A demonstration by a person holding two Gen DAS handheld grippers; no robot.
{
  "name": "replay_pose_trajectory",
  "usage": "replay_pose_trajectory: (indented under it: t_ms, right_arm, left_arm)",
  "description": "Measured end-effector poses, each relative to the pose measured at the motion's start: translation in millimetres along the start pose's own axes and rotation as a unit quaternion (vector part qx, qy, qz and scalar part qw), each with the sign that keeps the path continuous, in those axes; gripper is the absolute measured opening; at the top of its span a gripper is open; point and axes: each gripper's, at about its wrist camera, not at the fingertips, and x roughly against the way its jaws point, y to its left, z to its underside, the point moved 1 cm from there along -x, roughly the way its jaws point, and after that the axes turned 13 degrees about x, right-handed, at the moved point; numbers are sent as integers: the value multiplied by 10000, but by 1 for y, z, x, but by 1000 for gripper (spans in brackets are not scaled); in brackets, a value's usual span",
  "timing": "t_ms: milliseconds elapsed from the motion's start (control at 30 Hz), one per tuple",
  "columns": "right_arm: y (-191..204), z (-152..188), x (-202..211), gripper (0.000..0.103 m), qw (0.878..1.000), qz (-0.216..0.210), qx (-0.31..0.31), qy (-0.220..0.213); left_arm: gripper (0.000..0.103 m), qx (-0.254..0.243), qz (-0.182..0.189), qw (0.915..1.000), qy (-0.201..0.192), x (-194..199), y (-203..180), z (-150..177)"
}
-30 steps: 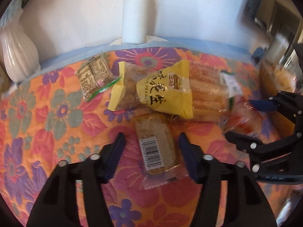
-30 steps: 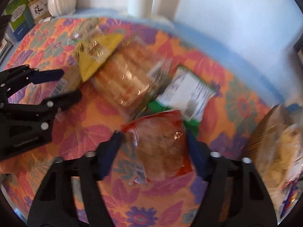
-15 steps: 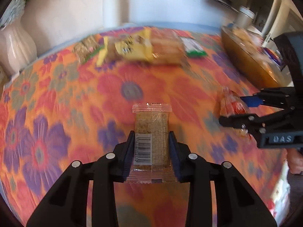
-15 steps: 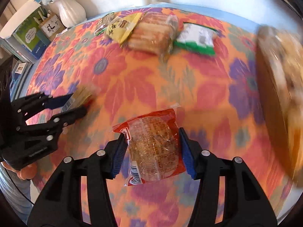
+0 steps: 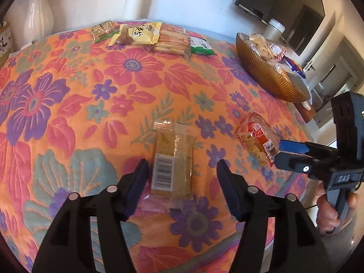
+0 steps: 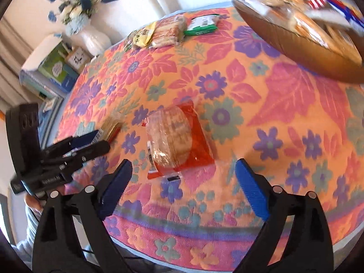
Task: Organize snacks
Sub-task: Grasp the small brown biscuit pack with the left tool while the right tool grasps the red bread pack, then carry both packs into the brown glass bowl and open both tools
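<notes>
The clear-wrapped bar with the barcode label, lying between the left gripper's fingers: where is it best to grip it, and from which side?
Grip the clear-wrapped bar across its two long edges near the middle, coming from above. It lies flat, its length along the left gripper, whose opening jaws straddle it without touching. The crimped ends look flimsy.

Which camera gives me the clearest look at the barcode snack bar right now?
The left wrist view: the snack bar lies flat and sharp between the opening left tongs, barcode readable. The right wrist view shows only a blurred sliver behind those tongs.
</notes>
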Motion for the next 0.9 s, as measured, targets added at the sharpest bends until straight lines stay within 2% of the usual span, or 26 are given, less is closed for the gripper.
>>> replay_pose_trajectory:
  t_ms: [67,133,200,267,333,367,533,633,700,900]
  right_arm:
    - [2,0,-1,92,9999,99,-12,-49]
    - [11,-2,-4,91,9992,377,114,-81]
    - [24,-7,-10,82,9965,721,405,-97]
    - [33,-10,-18,73,9922,1068,646,-22]
    - [41,-10,-26,66,9849,1475,903,44]
    - [44,-9,-25,57,9834,1513,1003,0]
    - [46,-1,-10,54,9876,1230,968,-149]
    - [28,-3,14,54,9924,985,654,-350]
    - [11,-7,42,54,9933,871,403,-639]
    - [-45,-26,115,54,9833,1164,-148,-1389]
  left_arm:
    - [62,-51,-123,9999,-80,-1,-4,5]
    - [60,-84,-253,9996,-136,-3,-6,5]
    - [50,-173,-559,9980,-220,-4,-10,6]
    - [34,-302,-888,9952,-297,-5,-12,7]
    - [33,-414,-1029,9932,-361,-5,-14,8]
    - [33,-428,-1021,9932,-374,-4,-15,9]
    - [33,-384,-622,9964,-433,6,-26,3]
    - [33,-452,-365,9969,-529,16,-43,-7]
    - [33,-570,-143,9963,-625,26,-61,-17]
    - [33,-1114,329,9901,-783,33,-132,-64]
